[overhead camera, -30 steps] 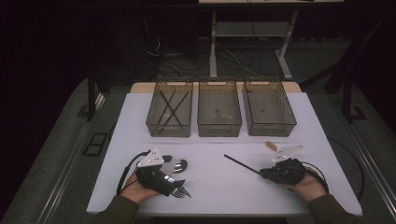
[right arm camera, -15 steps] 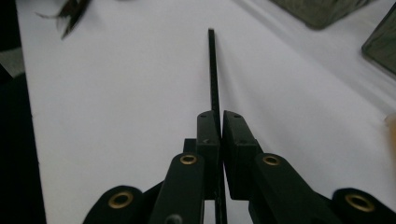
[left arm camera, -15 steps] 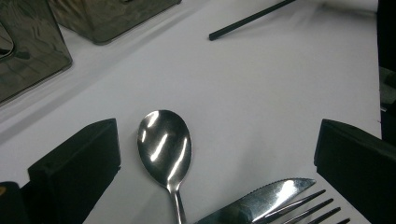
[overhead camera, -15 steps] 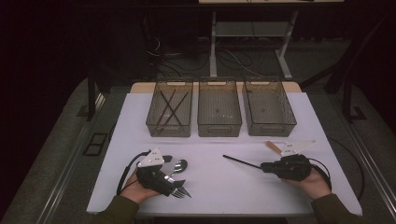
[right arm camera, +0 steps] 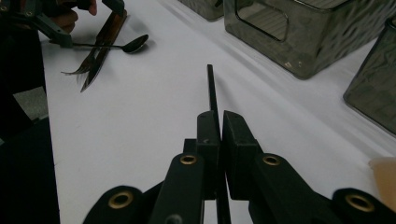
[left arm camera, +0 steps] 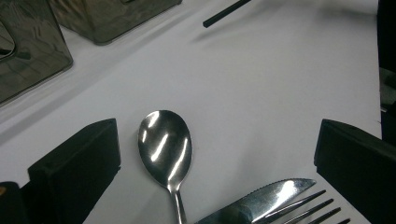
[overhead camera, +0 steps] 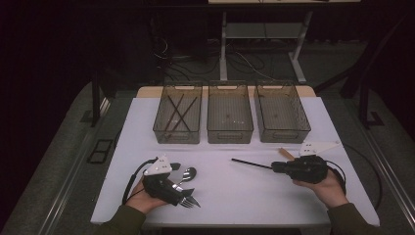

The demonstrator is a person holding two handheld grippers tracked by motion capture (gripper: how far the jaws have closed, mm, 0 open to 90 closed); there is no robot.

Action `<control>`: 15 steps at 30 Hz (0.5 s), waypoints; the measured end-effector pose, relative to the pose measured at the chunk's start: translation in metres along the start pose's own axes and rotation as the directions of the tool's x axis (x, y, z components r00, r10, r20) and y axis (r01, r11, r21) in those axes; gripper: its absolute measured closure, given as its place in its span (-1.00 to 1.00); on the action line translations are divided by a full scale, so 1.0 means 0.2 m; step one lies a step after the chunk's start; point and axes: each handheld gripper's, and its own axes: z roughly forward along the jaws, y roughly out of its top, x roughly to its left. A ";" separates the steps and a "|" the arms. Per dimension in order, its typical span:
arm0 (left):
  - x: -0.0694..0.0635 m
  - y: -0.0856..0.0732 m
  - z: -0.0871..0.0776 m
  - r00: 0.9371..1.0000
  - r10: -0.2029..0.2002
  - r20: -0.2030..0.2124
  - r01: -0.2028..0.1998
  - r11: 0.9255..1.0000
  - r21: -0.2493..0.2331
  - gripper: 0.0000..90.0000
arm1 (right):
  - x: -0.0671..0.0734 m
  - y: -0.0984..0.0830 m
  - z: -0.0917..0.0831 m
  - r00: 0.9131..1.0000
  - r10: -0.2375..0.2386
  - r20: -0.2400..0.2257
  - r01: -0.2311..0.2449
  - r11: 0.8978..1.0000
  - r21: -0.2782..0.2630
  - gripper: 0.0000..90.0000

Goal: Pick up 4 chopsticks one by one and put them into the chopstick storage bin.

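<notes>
While the high view sets the right gripper (overhead camera: 274, 167) at about four o'clock on the white table (overhead camera: 235, 196), its own view shows the jaws clamped together on a black chopstick (right arm camera: 212, 91) that points toward twelve o'clock, clear of the tabletop. The left gripper (overhead camera: 188, 192) sits near seven o'clock. Its view shows the jaws wide apart around a spoon (left arm camera: 166, 151), with a knife (left arm camera: 261, 200) and fork (left arm camera: 303, 207) at five o'clock. Three grey bins (overhead camera: 230, 134) line the far edge; the high view shows chopsticks in the leftmost.
</notes>
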 end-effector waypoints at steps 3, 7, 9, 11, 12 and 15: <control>0.00 0.00 0.00 1.000 0.000 0.000 0.000 1.000 0.000 -1.00 | 0.00 0.02 0.01 1.000 0.003 0.009 -0.003 1.000 -0.008 0.91; 0.00 0.00 0.00 1.000 0.000 -0.001 0.000 1.000 0.000 -1.00 | 0.00 0.05 0.01 1.000 0.016 0.007 -0.016 1.000 -0.020 0.91; 0.00 0.00 0.00 1.000 -0.001 -0.001 0.001 1.000 -0.001 -1.00 | 0.00 0.06 0.01 1.000 0.018 0.002 -0.018 1.000 -0.025 0.91; 0.00 0.00 0.00 1.000 0.000 -0.002 0.000 1.000 0.001 -1.00 | 0.01 0.07 0.01 1.000 0.022 -0.006 -0.023 0.999 -0.032 0.91; 0.00 0.00 0.00 1.000 -0.001 -0.002 0.001 1.000 0.000 -1.00 | 0.01 0.07 0.01 1.000 0.022 -0.011 -0.022 0.999 -0.036 0.91; 0.00 0.00 0.00 1.000 -0.001 -0.002 0.001 1.000 0.000 -1.00 | 0.01 0.09 0.02 1.000 0.019 -0.011 -0.019 0.999 -0.043 0.91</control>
